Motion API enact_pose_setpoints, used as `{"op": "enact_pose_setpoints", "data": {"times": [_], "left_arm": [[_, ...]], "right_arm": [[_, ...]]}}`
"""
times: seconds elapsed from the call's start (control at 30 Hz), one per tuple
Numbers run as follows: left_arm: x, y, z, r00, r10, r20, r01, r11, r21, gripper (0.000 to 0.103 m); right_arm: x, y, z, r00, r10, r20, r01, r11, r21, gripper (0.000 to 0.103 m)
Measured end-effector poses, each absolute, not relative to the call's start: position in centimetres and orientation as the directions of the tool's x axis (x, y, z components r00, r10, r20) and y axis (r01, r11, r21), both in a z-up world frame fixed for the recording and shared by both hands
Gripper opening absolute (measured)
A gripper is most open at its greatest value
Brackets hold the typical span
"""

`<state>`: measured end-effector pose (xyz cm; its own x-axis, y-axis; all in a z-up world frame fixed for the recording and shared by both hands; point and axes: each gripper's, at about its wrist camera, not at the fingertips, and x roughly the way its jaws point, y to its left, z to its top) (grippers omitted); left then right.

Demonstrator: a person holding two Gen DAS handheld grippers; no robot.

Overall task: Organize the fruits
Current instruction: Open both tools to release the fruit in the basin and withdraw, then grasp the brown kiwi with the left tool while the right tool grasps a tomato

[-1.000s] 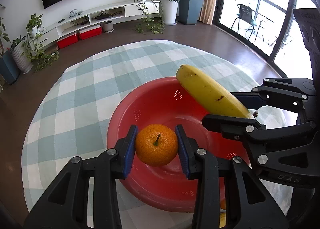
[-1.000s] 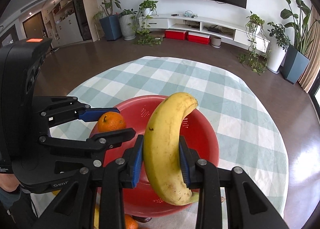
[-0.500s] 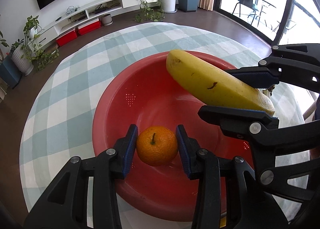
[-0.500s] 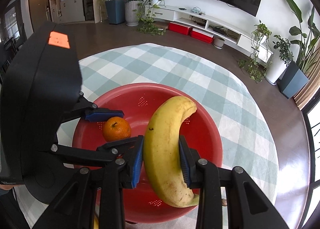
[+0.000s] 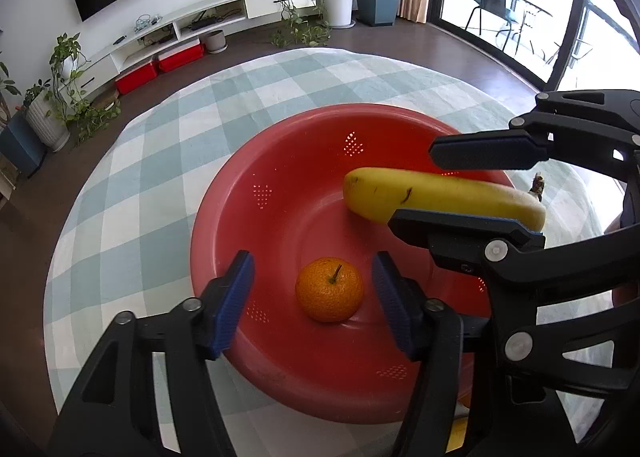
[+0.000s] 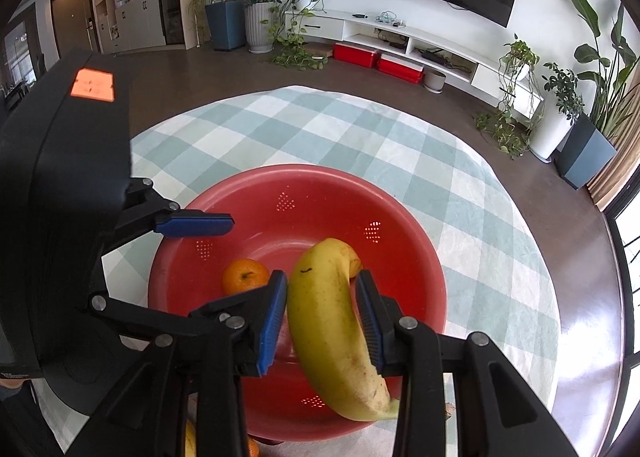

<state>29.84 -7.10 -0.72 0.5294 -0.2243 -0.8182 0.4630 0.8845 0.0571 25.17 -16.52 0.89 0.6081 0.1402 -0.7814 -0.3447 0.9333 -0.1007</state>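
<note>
A red perforated bowl stands on the checked round table. An orange lies on the bowl's floor, apart from both pads of my open left gripper. It also shows in the right wrist view. A yellow banana lies between the pads of my right gripper, whose jaws have parted slightly; a narrow gap shows on the right side. The banana reaches over the bowl's right side. The bowl fills the middle of the right wrist view.
The green-and-white checked tablecloth covers the round table. More fruit peeks out under the bowl's near rim: a yellow piece and an orange piece. The dark floor surrounds the table; a TV shelf and potted plants stand far behind.
My left gripper has opened and let go of the orange, which now rests in the bowl. The right gripper has lowered the banana into the bowl and its jaws have loosened.
</note>
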Motion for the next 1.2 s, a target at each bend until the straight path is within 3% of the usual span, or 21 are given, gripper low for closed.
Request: {"op": "enact_pose_setpoints", "data": {"times": [0.27, 0.5, 0.6, 0.73, 0.93, 1.03, 1.2], "left_arm": [[27.2, -6.2, 1.3, 0.583, -0.206, -0.786, 0.455, 0.884, 0.106, 0.076], [22.8, -3.0, 3.3, 0.619, -0.215, -0.756, 0.414, 0.907, 0.081, 0.077], [19.3, -1.8, 3.7, 0.63, -0.243, -0.737, 0.421, 0.905, 0.062, 0.091], [13.8, -1.4, 2.9, 0.596, -0.332, -0.731, 0.489, 0.872, 0.002, 0.096], [6.6, -1.0, 0.8, 0.579, -0.363, -0.73, 0.449, 0.889, -0.086, 0.099], [4.4, -1.3, -0.1, 0.576, -0.375, -0.727, 0.432, 0.894, -0.119, 0.099], [2.1, -3.6, -1.9, 0.567, -0.32, -0.759, 0.44, 0.897, -0.05, 0.099]], "right_arm": [[22.8, -17.3, 3.3, 0.659, 0.174, -0.732, -0.318, 0.946, -0.061, 0.055], [16.8, -20.5, 5.6, 0.728, 0.264, -0.633, -0.264, 0.96, 0.097, 0.077], [13.2, -21.9, 5.6, 0.756, 0.314, -0.574, -0.258, 0.949, 0.179, 0.087], [8.8, -23.3, 4.0, 0.76, 0.359, -0.542, -0.227, 0.928, 0.296, 0.088], [4.3, -23.5, 0.0, 0.73, 0.359, -0.582, -0.123, 0.906, 0.404, 0.088], [3.3, -22.9, -1.5, 0.702, 0.323, -0.635, -0.083, 0.922, 0.377, 0.088], [2.2, -21.8, -2.3, 0.674, 0.259, -0.692, -0.067, 0.954, 0.291, 0.088]]}}
